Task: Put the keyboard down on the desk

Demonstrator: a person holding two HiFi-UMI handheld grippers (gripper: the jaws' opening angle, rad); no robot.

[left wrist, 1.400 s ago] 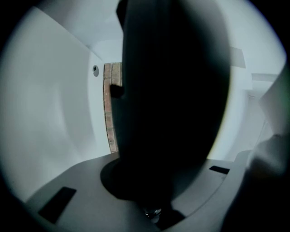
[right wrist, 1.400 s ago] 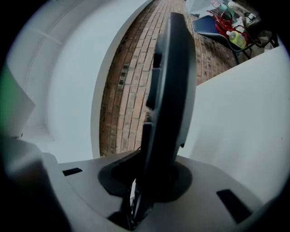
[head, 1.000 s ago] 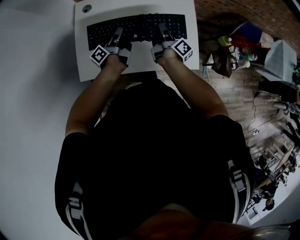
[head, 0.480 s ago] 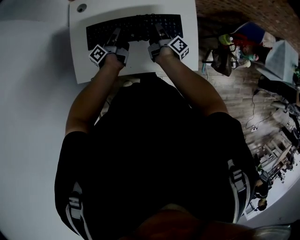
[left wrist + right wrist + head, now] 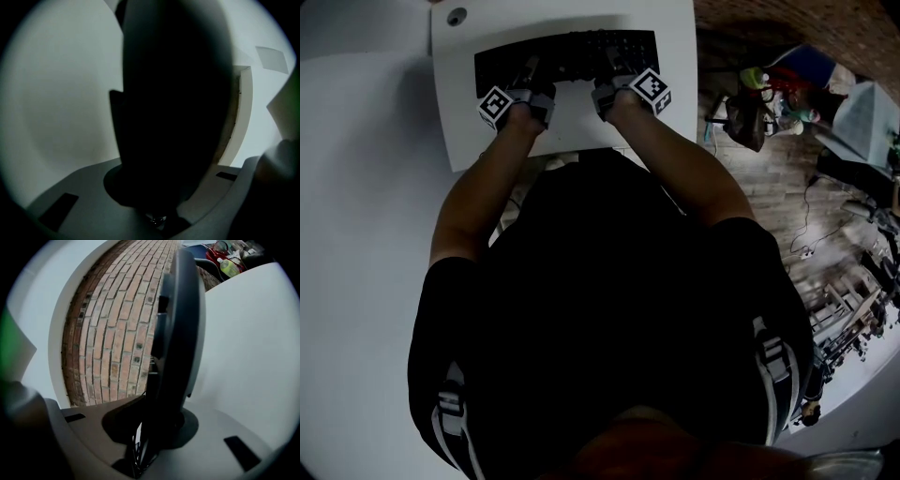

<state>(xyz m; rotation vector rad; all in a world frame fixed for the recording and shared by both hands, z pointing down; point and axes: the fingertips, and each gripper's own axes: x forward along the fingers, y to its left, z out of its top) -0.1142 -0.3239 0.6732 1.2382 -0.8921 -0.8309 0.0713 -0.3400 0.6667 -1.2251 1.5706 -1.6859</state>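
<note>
In the left gripper view the keyboard (image 5: 173, 108) is filling the middle as one dark, unlit shape, hiding whatever is lying behind it. In the head view the desk (image 5: 572, 131) is running off the top edge, and the clutter (image 5: 769, 94) on the floor is showing too small to tell apart.

**Black on White, Brick Beside**

Black keyboard (image 5: 567, 54) against a plain white surface (image 5: 572, 127). Black-and-white square markers on the cubes of the left claw (image 5: 529, 67) and right claw (image 5: 611, 64), with grey bodies behind. Reddish-brown brick-patterned floor (image 5: 769, 178) with paler joints. Black shirt (image 5: 600, 309), pale stripes at both sleeves.
</note>
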